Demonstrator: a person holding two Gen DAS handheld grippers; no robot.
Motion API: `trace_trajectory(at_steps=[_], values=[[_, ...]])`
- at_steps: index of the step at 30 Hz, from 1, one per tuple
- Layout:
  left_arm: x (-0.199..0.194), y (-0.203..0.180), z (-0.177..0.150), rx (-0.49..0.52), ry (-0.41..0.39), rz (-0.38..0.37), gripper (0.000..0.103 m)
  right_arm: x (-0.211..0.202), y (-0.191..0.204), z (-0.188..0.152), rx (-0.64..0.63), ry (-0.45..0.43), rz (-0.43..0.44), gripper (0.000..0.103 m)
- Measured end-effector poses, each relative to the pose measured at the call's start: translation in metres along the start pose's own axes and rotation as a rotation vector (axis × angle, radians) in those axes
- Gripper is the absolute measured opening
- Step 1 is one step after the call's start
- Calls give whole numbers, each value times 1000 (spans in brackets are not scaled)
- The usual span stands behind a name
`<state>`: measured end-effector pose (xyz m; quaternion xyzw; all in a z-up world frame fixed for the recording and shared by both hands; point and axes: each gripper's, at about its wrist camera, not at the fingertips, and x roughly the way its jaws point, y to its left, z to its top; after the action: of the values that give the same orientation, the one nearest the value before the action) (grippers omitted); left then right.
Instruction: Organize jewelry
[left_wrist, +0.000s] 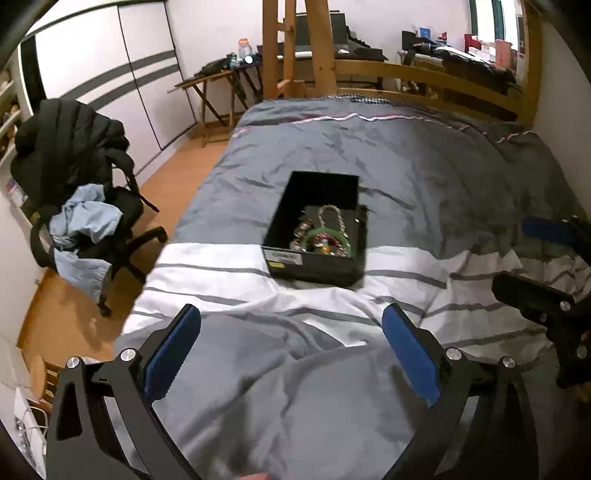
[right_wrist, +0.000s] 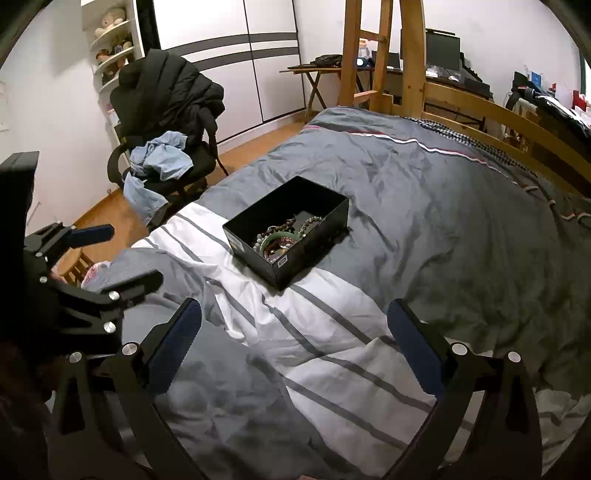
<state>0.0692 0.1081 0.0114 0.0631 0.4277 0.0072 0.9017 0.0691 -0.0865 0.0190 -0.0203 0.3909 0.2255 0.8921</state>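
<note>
A black open box sits on the grey and white duvet. In its near end lies a heap of jewelry: a silver chain, a green bangle, beads. The box and jewelry also show in the right wrist view. My left gripper is open and empty, held above the duvet short of the box. My right gripper is open and empty, likewise short of the box. Each gripper shows at the edge of the other's view: the right gripper and the left gripper.
The bed's duvet fills the middle. A black office chair with a jacket and blue clothes stands left of the bed. A wooden bed frame and ladder stand at the far end, with desks behind. White wardrobe doors line the wall.
</note>
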Motion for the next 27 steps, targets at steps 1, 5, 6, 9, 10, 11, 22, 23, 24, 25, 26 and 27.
trace_trajectory(at_steps=[1, 5, 6, 9, 10, 11, 22, 23, 24, 25, 26, 27], values=[[1, -2, -1, 1, 7, -5, 97, 0, 0, 0, 1, 0, -1, 99], [2, -6, -4, 9, 11, -10, 97, 1, 1, -1, -7, 4, -7, 99], [2, -6, -4, 8, 10, -11, 97, 1, 1, -1, -7, 7, -4, 99], [2, -6, -4, 15, 19, -11, 97, 2, 2, -2, -10, 10, 1, 99], [3, -7, -4, 17, 25, -6, 97, 2, 3, -2, -12, 10, 3, 99], [5, -8, -4, 21, 30, -3, 97, 3, 3, -2, -13, 12, 4, 99], [7, -11, -5, 26, 49, -21, 97, 4, 2, -3, -5, 11, 1, 99], [6, -10, -5, 23, 41, -7, 97, 4, 1, -3, -7, 12, 1, 99], [6, -10, -5, 24, 43, -5, 97, 4, 1, -3, -8, 12, 1, 99], [6, -10, -5, 24, 44, -9, 97, 4, 1, -3, -6, 12, 2, 99], [6, -9, -4, 21, 39, -14, 97, 4, 1, -3, -5, 13, 3, 99], [5, -9, -4, 16, 34, -16, 97, 4, 1, -3, -4, 14, 4, 99]])
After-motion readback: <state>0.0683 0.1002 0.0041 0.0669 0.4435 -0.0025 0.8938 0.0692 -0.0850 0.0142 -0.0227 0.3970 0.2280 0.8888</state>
